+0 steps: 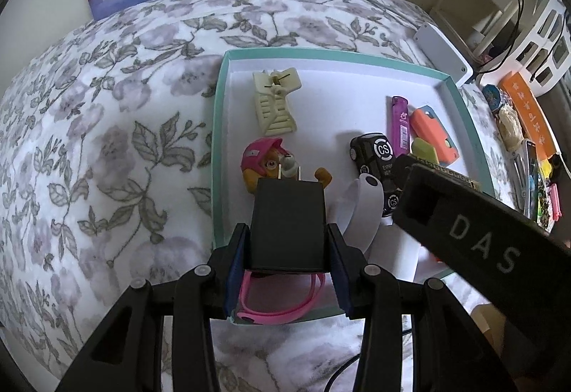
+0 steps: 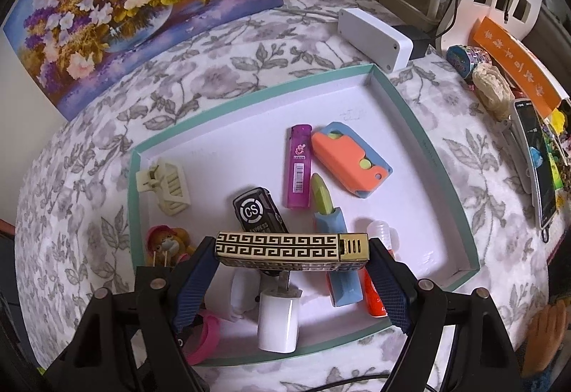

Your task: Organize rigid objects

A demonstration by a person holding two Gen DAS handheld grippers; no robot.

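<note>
Fingers [image 1: 239,270] of left gripper clamp black plug adapter [image 1: 287,224] above tray [image 1: 218,142], six o'clock end; right fingers [image 2: 387,285] clamp gold lighter [image 2: 291,247]. Recommend lowering both onto bare floor, clear of toy car [image 2: 258,211].

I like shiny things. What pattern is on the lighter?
Gold lighter with black maze-like lines, best in right wrist view.

Right tool [image 2: 291,258] clamps gold-black patterned lighter [image 2: 291,245] crosswise above teal-rimmed tray [image 2: 424,149]; purple lighter [image 2: 299,167] inside.
</note>
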